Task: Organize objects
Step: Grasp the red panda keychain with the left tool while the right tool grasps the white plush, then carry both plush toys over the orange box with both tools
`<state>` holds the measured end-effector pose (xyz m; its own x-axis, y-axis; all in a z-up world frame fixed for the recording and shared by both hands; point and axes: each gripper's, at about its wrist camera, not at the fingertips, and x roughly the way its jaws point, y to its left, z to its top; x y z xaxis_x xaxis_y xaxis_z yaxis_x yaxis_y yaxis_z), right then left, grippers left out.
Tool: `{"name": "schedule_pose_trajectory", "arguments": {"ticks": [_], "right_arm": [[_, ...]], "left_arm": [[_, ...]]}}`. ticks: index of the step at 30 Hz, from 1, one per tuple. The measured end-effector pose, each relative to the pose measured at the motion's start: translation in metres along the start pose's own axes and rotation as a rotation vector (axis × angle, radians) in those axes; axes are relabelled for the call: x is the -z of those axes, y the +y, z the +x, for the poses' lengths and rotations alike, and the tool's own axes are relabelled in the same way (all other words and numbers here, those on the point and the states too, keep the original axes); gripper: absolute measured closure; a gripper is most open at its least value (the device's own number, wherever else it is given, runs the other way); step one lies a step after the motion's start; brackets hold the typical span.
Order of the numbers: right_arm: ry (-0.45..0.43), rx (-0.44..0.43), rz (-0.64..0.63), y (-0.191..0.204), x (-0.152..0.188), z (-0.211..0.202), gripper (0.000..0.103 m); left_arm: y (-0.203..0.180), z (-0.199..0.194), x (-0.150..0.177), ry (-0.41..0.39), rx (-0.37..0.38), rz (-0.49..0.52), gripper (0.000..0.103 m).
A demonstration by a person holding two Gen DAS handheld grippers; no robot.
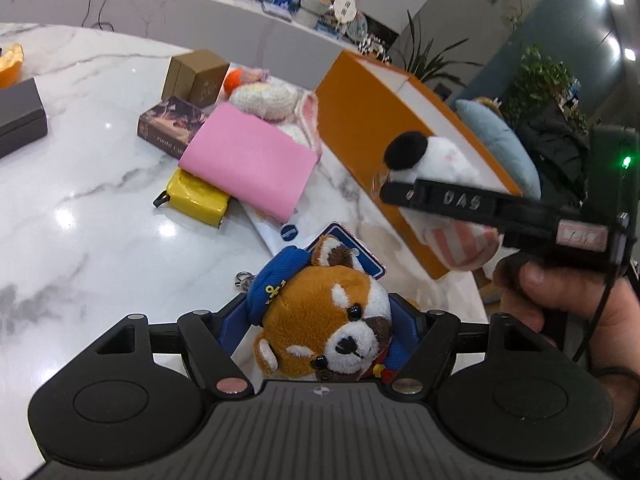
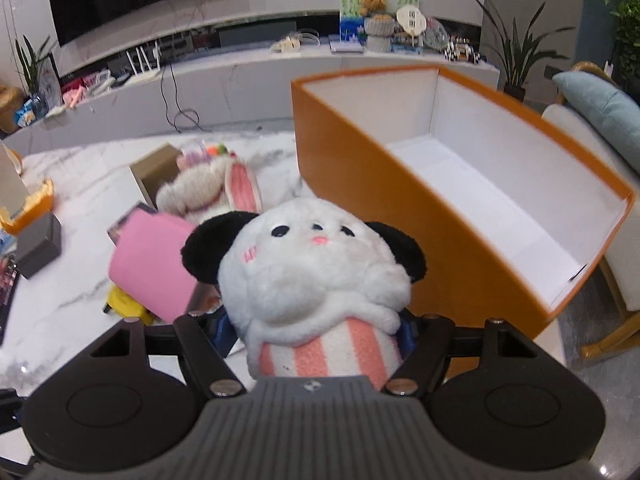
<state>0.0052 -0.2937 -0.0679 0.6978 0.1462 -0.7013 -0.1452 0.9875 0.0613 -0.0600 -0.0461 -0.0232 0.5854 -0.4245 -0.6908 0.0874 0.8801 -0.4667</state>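
My left gripper is shut on a brown red-panda plush with a blue sailor cap, held above the marble table. My right gripper is shut on a white panda plush with black ears and a pink-striped body. It also shows in the left wrist view, held up beside the open orange box. In the right wrist view the box stands just ahead and to the right, with a bare white inside.
On the table lie a pink folder, a yellow pouch, a book, a brown box, a white bunny plush and a black box. A chair with a blue cushion stands right of the table.
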Motion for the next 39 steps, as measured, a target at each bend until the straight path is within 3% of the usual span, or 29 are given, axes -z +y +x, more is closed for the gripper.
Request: {"name": "schedule_pose_trajectory", "arguments": {"ticks": [6, 11, 17, 28, 33, 39], "right_arm": [[-0.091, -0.045, 0.029, -0.01, -0.024, -0.039, 0.03], [-0.183, -0.066, 0.05, -0.022, -0.065, -0.063, 0.03], [-0.237, -0.046, 0.054, -0.05, -0.113, -0.061, 0.03], [-0.159, 0.035, 0.162, -0.108, -0.101, -0.028, 0.03], [-0.144, 0.04, 0.222, -0.131, -0.102, -0.022, 0.03], [-0.171, 0.045, 0.297, -0.157, -0.109, -0.03, 0.03]], "left_arm": [[-0.008, -0.008, 0.008, -0.002, -0.009, -0.012, 0.019], [-0.014, -0.018, 0.001, -0.033, -0.029, -0.024, 0.019], [-0.027, -0.028, -0.015, -0.077, -0.055, -0.013, 0.019], [-0.06, -0.021, -0.064, -0.137, -0.056, 0.041, 0.019], [-0.094, -0.002, -0.094, -0.149, -0.021, 0.097, 0.019], [-0.142, 0.013, -0.131, -0.219, 0.014, 0.182, 0.019]]}}
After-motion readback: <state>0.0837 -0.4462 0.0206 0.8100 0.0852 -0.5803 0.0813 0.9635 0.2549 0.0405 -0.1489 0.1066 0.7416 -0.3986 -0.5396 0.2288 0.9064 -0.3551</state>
